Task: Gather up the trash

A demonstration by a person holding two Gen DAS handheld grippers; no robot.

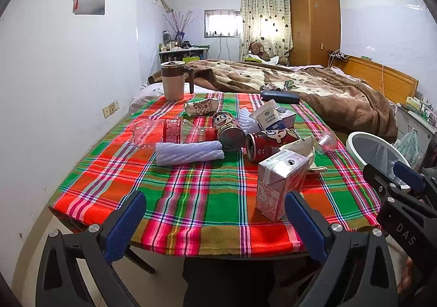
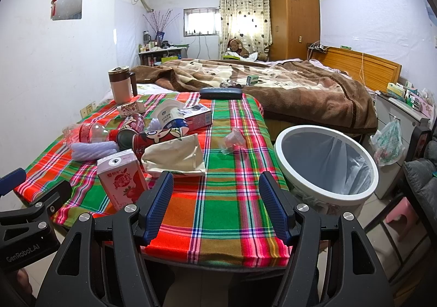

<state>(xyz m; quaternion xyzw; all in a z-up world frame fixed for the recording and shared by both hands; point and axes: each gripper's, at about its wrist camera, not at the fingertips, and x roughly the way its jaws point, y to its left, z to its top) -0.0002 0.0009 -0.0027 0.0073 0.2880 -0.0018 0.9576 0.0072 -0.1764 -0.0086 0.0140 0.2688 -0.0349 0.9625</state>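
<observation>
Trash lies across the plaid-covered table (image 1: 191,197). A pink milk carton (image 1: 278,184) (image 2: 123,178) stands nearest, just beyond my left gripper's right fingertip. Behind it lie two red cans (image 1: 267,140) (image 1: 228,128), a crushed clear bottle (image 1: 169,130), a foam sleeve (image 1: 188,152), a crumpled paper bag (image 2: 174,156), a clear plastic cup (image 2: 232,140), a yogurt cup (image 2: 170,115) and a small box (image 2: 199,115). My left gripper (image 1: 215,222) and right gripper (image 2: 217,205) both hover open and hold nothing at the table's near edge. A lined white bin (image 2: 327,195) (image 1: 352,140) stands right of the table.
A lidded mug (image 1: 173,80) and a dark glasses case (image 1: 280,96) sit at the table's far edge. A bed with a brown blanket (image 2: 300,93) lies behind. A chair (image 2: 420,184) and a pink stool (image 2: 401,218) stand at the far right.
</observation>
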